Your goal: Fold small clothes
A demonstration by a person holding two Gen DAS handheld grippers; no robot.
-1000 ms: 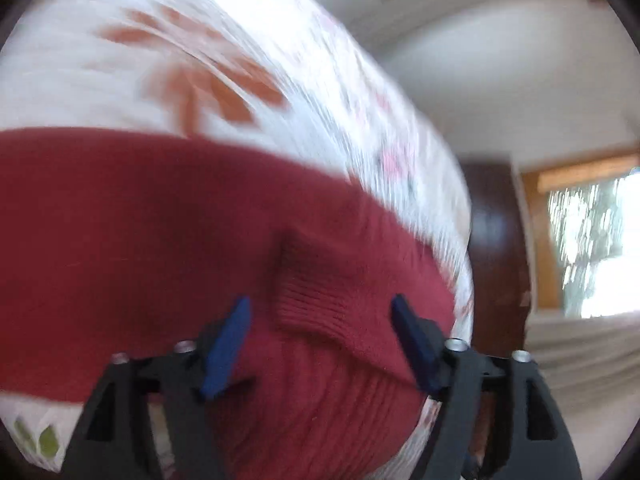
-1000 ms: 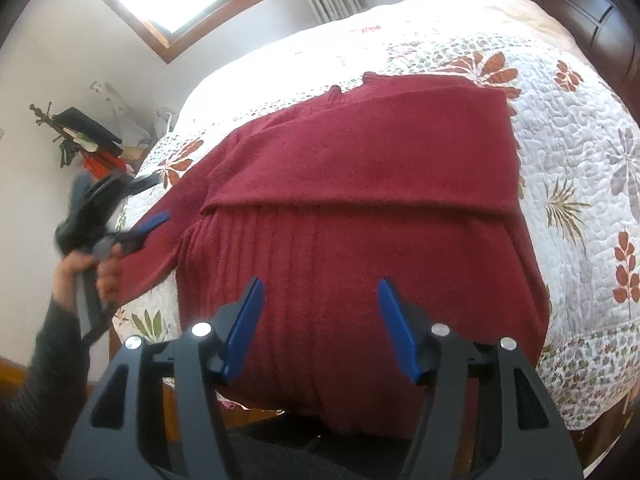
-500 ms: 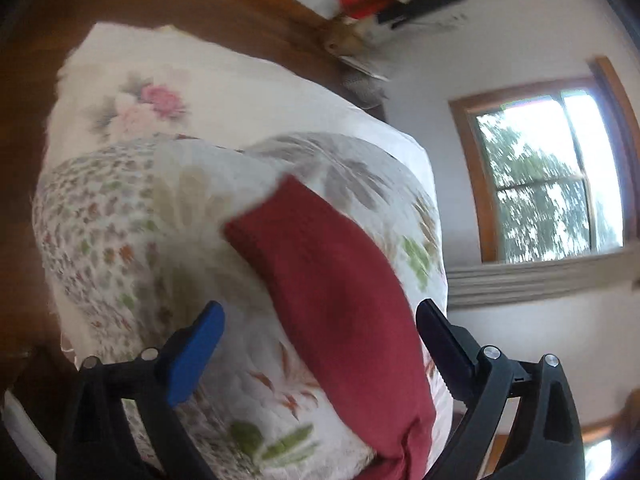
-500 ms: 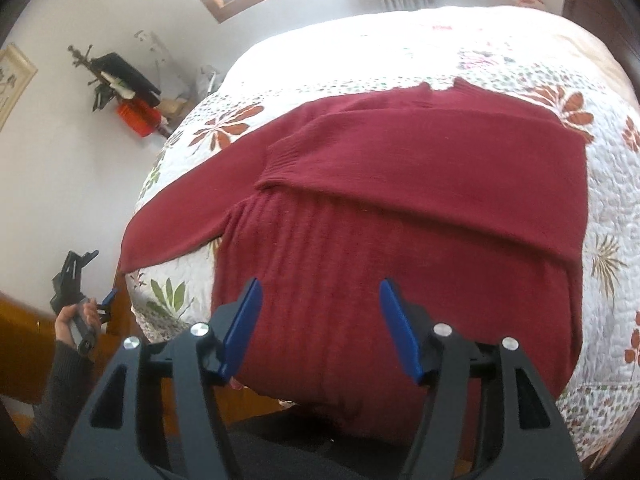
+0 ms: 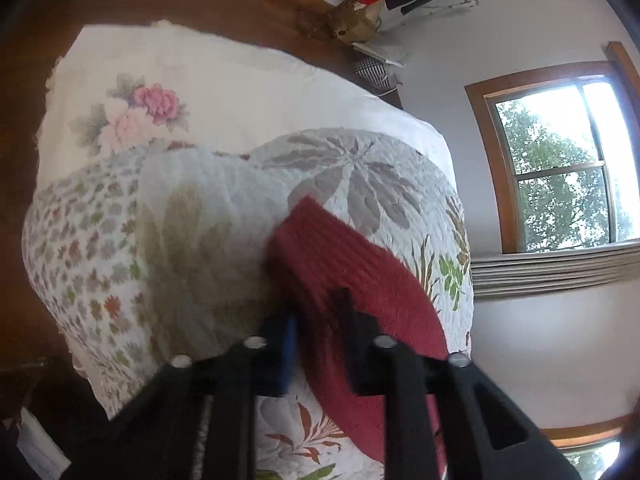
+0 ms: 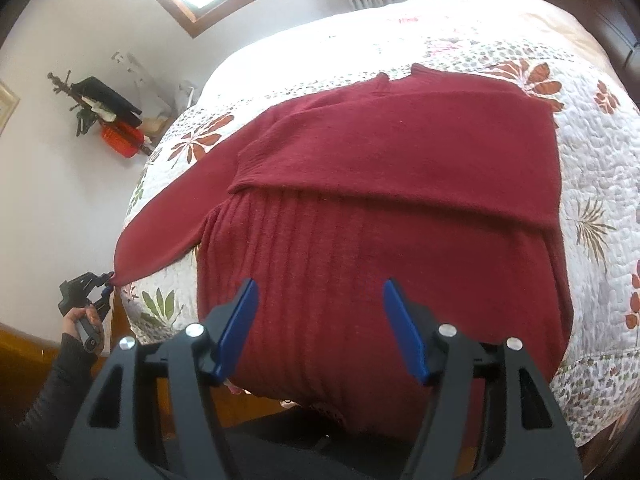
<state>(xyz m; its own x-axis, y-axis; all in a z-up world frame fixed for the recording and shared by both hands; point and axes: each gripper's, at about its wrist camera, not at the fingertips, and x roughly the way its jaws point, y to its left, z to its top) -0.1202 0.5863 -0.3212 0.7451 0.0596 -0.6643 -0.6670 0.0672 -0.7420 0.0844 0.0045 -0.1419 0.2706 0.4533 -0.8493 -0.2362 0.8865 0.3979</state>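
A dark red sweater [image 6: 392,208] lies spread on the flowered quilt [image 6: 600,184] of a bed, its right sleeve folded across the chest and its left sleeve [image 5: 352,280] stretched out toward the corner of the bed. The left gripper [image 5: 320,320] is pinched on the cuff end of that sleeve at the quilt's edge, held by a hand [image 6: 80,320] in a dark cuff. The right gripper [image 6: 320,320] hovers over the ribbed lower part of the sweater with its blue fingers [image 6: 236,324] spread wide, holding nothing.
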